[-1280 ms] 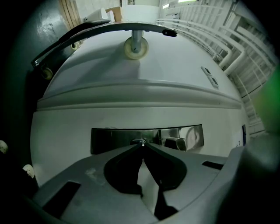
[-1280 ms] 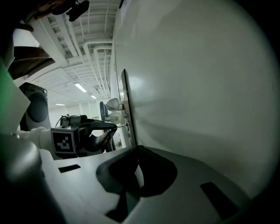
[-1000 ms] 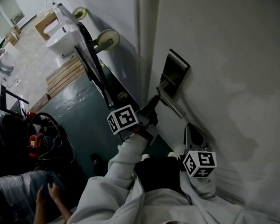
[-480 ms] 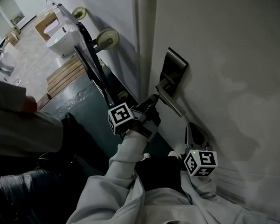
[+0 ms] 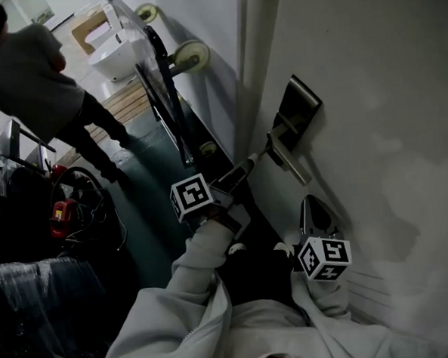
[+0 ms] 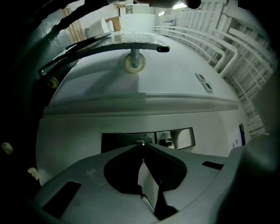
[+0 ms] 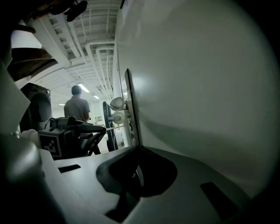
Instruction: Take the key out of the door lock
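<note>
**Head view.**
- Item 1: white door (image 5: 372,127), right half of frame. It carries a dark lock plate (image 5: 299,113) and a lever handle (image 5: 289,157) at centre right.
- Item 2: left gripper (image 5: 255,158), centre of frame, tips reaching the lower end of the lock plate.
- Item 3: right gripper (image 5: 315,210), lower centre, close beside the door below the handle and engaged with nothing.
- Item 4: bystander (image 5: 32,76), upper left.
- Item 5: wheeled trolley (image 5: 190,55) along the wall, upper centre.

**Left gripper view.** Fingers are pressed together at centre frame. They pinch a small metal piece, read as the key (image 6: 139,142), right at the lock plate. Whether the key is seated in the lock or already free cannot be told.

**Right gripper view.** Fingers are pressed together on nothing, lower centre. The door surface fills the right of the frame.

**Step in hand.** Judged to be the grip-and-withdraw stage, with the key not clearly out.

**Next move.** It calls for 1 straight pull away from the door along the key's own axis, with a firm pinch and no twist or sideways lean.
</note>
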Action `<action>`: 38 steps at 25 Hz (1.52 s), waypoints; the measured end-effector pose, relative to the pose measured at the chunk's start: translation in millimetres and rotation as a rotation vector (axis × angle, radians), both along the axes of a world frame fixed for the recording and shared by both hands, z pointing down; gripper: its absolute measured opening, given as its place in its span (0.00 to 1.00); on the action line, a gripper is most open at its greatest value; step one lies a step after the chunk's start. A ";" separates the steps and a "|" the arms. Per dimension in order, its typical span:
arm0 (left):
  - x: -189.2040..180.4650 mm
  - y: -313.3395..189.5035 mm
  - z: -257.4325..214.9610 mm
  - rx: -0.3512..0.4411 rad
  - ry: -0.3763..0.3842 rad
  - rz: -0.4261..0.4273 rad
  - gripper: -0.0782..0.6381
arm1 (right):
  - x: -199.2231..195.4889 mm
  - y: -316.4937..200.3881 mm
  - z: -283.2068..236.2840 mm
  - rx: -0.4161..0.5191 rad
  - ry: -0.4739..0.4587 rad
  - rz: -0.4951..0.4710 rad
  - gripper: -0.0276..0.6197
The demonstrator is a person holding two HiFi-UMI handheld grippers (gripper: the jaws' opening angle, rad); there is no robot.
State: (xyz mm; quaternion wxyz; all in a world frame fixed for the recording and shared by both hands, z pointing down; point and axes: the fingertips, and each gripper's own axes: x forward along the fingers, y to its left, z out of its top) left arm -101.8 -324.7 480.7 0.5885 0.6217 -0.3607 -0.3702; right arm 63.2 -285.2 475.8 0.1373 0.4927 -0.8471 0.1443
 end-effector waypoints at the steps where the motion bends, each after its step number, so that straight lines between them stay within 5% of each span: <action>1: -4.9 6.0 0.7 -0.001 -0.011 -0.007 0.14 | -4.1 0.8 0.1 0.000 0.000 -0.012 0.12; 11: -60.8 56.2 -14.7 0.091 -0.220 -0.120 0.14 | -57.6 14.0 6.0 0.001 -0.016 -0.152 0.12; 20: -113.6 103.5 -16.4 0.112 -0.507 -0.229 0.14 | -115.4 24.9 3.5 0.018 -0.031 -0.300 0.12; 27: -149.1 128.4 -20.5 0.106 -0.840 -0.289 0.14 | -155.3 26.7 -10.5 0.060 -0.027 -0.420 0.12; 38: -160.6 138.6 -22.7 0.167 -1.170 -0.314 0.14 | -195.9 20.1 -20.7 0.097 -0.010 -0.543 0.12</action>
